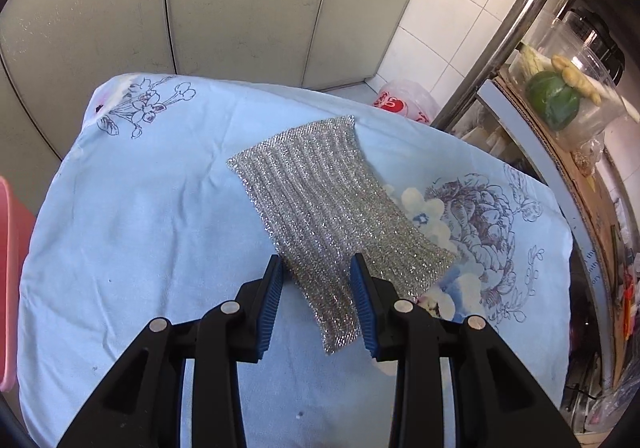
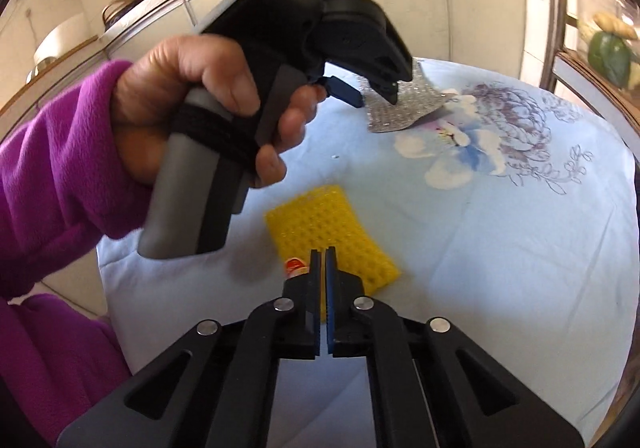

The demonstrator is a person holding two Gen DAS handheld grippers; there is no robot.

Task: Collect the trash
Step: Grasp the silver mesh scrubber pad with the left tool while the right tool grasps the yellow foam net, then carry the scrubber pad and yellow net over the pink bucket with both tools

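While the left hand (image 2: 208,108) and its handle blocked much of the right wrist view, leaving only a corner of the silver mesh scouring cloth (image 1: 332,224) visible there, the left gripper (image 1: 318,268) stood with jaws parted on either side of the cloth's near end. The right gripper (image 2: 323,260) was pressed closed on nothing, over a yellow sponge (image 2: 332,232) that partly hid a small red-and-orange scrap (image 2: 294,266) too hard to identify. Both items lay on a light blue floral tablecloth (image 1: 140,208), with pale cabinet doors (image 1: 240,0), white wall tiles (image 1: 440,16) and a cluttered shelf (image 1: 560,120) beyond.
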